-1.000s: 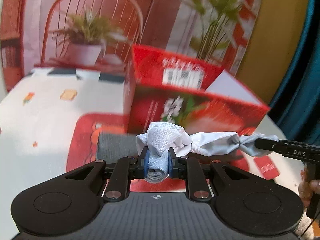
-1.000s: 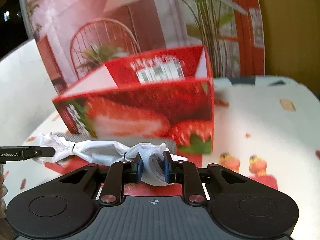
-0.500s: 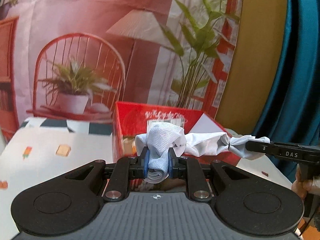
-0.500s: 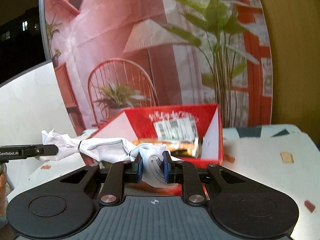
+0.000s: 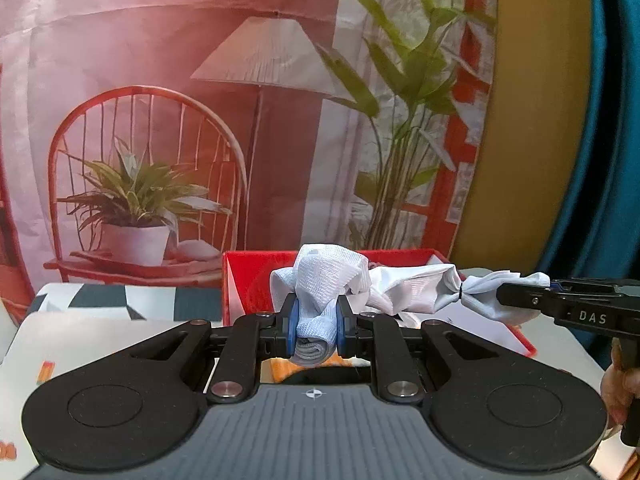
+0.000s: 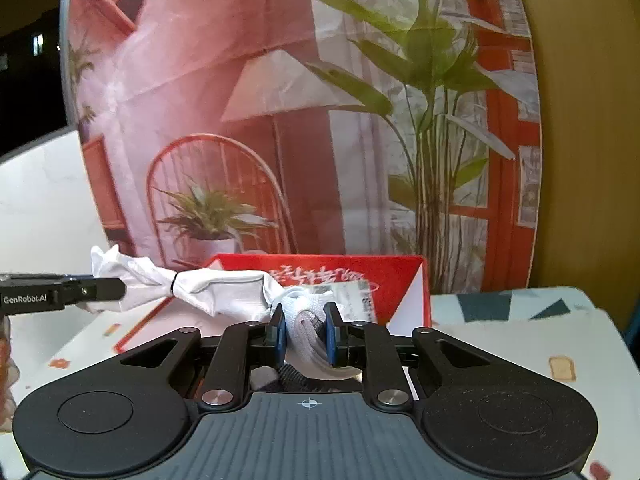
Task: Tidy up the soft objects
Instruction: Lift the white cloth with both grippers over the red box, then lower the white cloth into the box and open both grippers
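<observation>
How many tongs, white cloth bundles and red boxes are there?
Tongs: 2, the left tongs and the right tongs, each shut on one end of the bundle
White cloth bundle: 1
Red box: 1
Total: 4

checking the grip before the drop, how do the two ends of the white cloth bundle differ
The left gripper is shut on the ribbed end of the white cloth bundle, a fat bunched wad. The right gripper is shut on the tied end, thinner, cinched by a dark band, flaring into a small tuft. Both ends are clamped in the air, the bundle stretched between them in front of the red box.
</observation>
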A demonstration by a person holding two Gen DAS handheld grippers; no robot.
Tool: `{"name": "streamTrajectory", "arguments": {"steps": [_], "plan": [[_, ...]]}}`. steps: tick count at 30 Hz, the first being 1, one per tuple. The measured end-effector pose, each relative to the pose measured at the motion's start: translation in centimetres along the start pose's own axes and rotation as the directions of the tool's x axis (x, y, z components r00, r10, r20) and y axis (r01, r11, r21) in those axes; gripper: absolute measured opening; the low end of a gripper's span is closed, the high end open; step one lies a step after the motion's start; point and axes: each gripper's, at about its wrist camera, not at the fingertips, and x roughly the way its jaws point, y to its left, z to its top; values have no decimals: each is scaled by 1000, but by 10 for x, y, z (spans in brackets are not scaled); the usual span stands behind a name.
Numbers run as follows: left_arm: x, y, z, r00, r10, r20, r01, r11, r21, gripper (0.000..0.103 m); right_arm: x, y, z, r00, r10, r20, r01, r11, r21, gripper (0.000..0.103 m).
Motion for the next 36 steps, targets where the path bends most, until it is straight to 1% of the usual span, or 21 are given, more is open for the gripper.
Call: {"name": "streamTrajectory", "arguments": {"steps": [3, 7, 11, 14, 18, 21, 27, 29, 30, 31, 32, 33, 34, 36], "plan": [[25, 3, 9, 999, 15, -33, -15, 1000, 2, 19, 27, -2, 11, 999, -26, -26, 26, 1000, 3, 16], [59, 10, 17, 995, 41, -94, -45, 998, -38, 19, 66, -1, 24, 995, -56, -83, 55, 998, -20, 16], [89, 13, 19, 986, 53, -160, -62, 997, -51, 19, 99, 2, 30, 986, -80, -145, 73, 996, -55, 16], [105, 12, 16, 977, 49, -208, -59, 997, -43, 19, 119, 1, 29, 976, -94, -198, 86, 995, -49, 16], [118, 10, 8, 966, 30, -257, -39, 999, -32, 20, 134, -3, 22, 962, -96, -255, 95, 995, -16, 16], [125, 11, 4, 960, 22, -280, -30, 999, -25, 20, 141, -4, 15, 952, -108, -286, 107, 994, -19, 16], [126, 11, 4, 958, 20, -286, -23, 1000, -5, 22, 144, -4, 8, 946, -136, -293, 129, 991, -42, 18], [124, 11, 4, 958, 17, -286, -17, 1000, 3, 25, 145, -5, 7, 944, -137, -301, 130, 991, -43, 21], [124, 10, 4, 957, 15, -288, -13, 1000, 8, 31, 144, -4, 6, 943, -141, -303, 134, 990, -45, 22], [123, 9, 4, 957, 15, -290, -11, 1000, 14, 41, 144, -4, 5, 942, -143, -304, 136, 990, -46, 24], [121, 9, 4, 957, 15, -289, -11, 1000, 18, 46, 143, -4, 4, 942, -141, -306, 134, 990, -44, 26], [119, 9, 4, 959, 14, -284, -9, 1000, 21, 55, 142, -4, 4, 942, -143, -304, 136, 990, -43, 27], [117, 8, 5, 961, 13, -277, -6, 1000, 25, 58, 140, -4, 4, 943, -145, -299, 138, 989, -45, 28], [112, 6, 5, 963, 18, -270, -7, 999, 40, 58, 136, -2, 4, 945, -150, -292, 140, 989, -53, 34]]}}
